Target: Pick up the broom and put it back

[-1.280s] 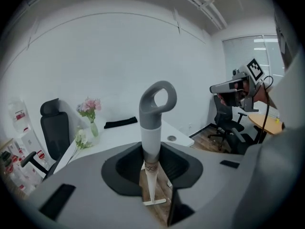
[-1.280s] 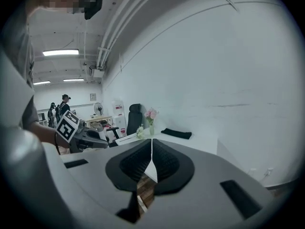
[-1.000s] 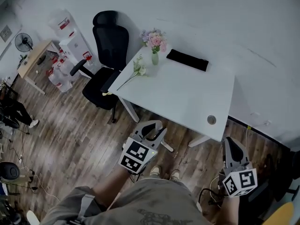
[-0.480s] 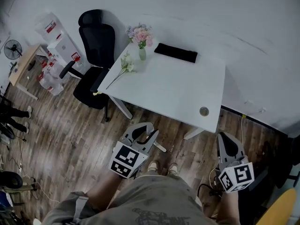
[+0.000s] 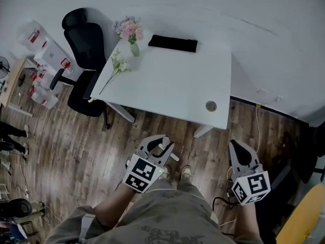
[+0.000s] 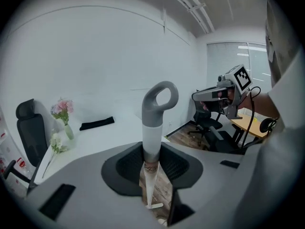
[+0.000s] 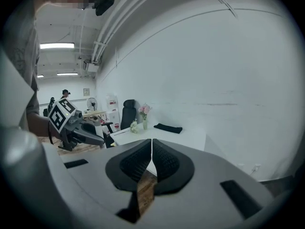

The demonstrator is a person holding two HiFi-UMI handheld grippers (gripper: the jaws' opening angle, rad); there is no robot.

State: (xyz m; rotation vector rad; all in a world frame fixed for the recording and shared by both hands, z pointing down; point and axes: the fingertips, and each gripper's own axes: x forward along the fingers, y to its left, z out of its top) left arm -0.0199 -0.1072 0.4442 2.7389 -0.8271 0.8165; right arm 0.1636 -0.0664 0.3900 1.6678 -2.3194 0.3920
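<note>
A wooden floor [image 5: 76, 151] fills the lower part of the head view, with a white wall behind; a white table [image 5: 167, 93] stands against that wall, and a black office chair [image 5: 84, 50] sits just beside the table's left end. The person stands near the table's front edge with a gripper in each hand.

The left gripper [image 5: 155, 149] is held low in front of the person, just short of the table; in the left gripper view its jaws are pinched on the broom [image 6: 153, 128], whose pale shaft passes straight up between the dark pads, the grey looped end rising well above them and the rest running down towards the floor boards below; the broom stands close to upright.

The right gripper [image 5: 238, 151] hangs off to the right, well apart from the broom; in its own view the two pads [image 7: 164, 161] are pressed together with nothing between them.

On the table, near the wall: a flat black item [image 5: 172, 43]; a vase of pink flowers [image 5: 130, 34]; a loose flower stem [image 5: 114, 70] lying beside the vase.
</note>
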